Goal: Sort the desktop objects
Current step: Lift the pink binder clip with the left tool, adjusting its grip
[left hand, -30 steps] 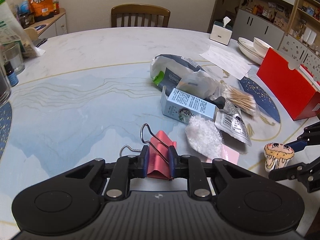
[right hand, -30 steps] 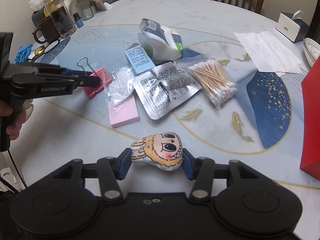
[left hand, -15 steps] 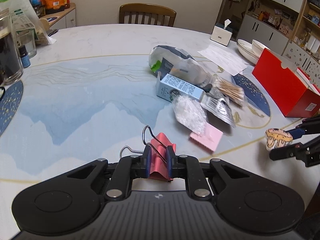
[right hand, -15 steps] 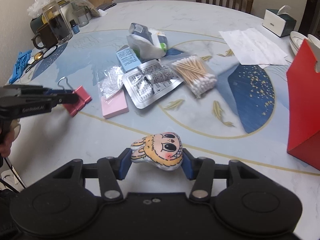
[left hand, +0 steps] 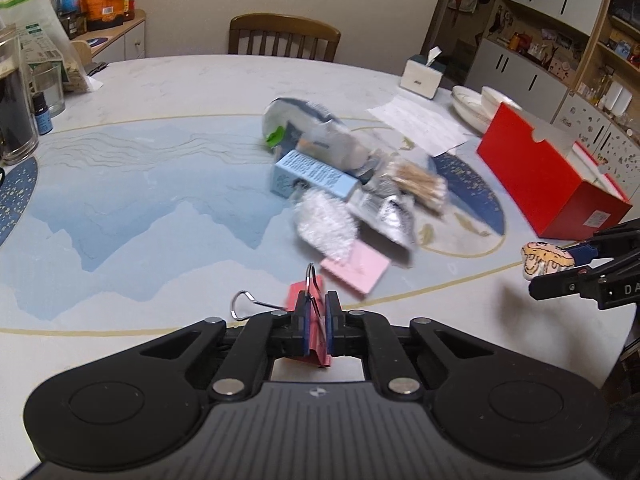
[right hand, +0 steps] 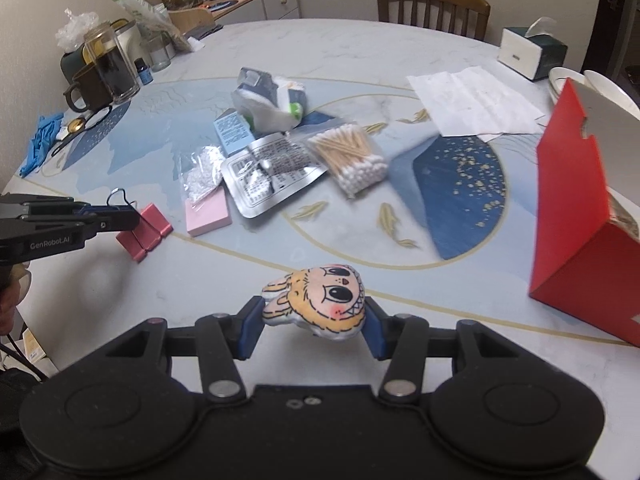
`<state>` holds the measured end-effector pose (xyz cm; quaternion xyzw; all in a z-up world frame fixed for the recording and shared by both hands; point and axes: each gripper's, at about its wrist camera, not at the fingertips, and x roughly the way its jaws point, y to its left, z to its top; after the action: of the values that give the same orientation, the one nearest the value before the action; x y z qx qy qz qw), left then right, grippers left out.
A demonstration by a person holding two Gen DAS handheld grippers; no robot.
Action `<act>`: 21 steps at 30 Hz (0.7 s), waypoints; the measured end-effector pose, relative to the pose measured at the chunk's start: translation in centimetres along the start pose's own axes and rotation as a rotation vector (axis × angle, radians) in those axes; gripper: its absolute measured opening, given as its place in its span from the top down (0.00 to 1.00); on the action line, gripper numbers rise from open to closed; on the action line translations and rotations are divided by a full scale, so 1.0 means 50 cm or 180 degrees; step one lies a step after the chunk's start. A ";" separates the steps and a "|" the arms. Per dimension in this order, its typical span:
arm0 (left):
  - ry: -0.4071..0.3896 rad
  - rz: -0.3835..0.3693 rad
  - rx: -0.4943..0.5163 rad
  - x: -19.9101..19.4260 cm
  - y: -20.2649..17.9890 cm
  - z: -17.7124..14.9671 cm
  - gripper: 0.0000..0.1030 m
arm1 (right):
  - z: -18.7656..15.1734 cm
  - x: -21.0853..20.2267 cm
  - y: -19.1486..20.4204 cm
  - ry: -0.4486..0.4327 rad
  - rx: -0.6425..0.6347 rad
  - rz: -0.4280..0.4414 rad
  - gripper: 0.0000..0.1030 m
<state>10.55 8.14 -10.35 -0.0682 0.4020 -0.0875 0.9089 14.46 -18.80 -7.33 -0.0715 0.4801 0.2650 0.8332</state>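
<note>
The round marble table [right hand: 360,52] carries a red box [right hand: 576,216] at three o'clock and a heap at its centre: cotton swabs [right hand: 352,156], a foil packet [right hand: 272,176], a pink pad [right hand: 208,214]. Both items look lifted for sorting. The right gripper [right hand: 312,320] clasps a small cartoon plush head [right hand: 316,304] at six o'clock. The left gripper [left hand: 316,320], squeezed nearly together, pinches a red binder clip [left hand: 308,312] at nine o'clock. Next, I'd guess, each needs carrying to its destination, perhaps the box.

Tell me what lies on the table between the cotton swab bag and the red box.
Nothing solid: between the cotton swab bag and the red box lies only bare table with its printed dark-blue patch, clearest in the right wrist view.
</note>
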 end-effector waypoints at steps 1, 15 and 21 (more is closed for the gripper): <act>-0.0003 -0.0014 0.0002 -0.002 -0.006 0.001 0.94 | -0.001 -0.005 -0.006 -0.0012 0.0006 -0.0006 0.52; 0.0008 0.0220 -0.0046 0.012 -0.065 0.020 0.97 | 0.002 -0.050 -0.094 -0.0099 0.0040 0.0009 0.52; -0.0029 0.0244 -0.0160 0.015 -0.072 0.030 0.97 | 0.007 -0.053 -0.116 -0.0115 0.0006 0.0035 0.52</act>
<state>11.79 4.55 -9.19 -0.0761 0.4022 -0.0422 0.9114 16.61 -24.59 -5.71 -0.0633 0.4656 0.2703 0.8403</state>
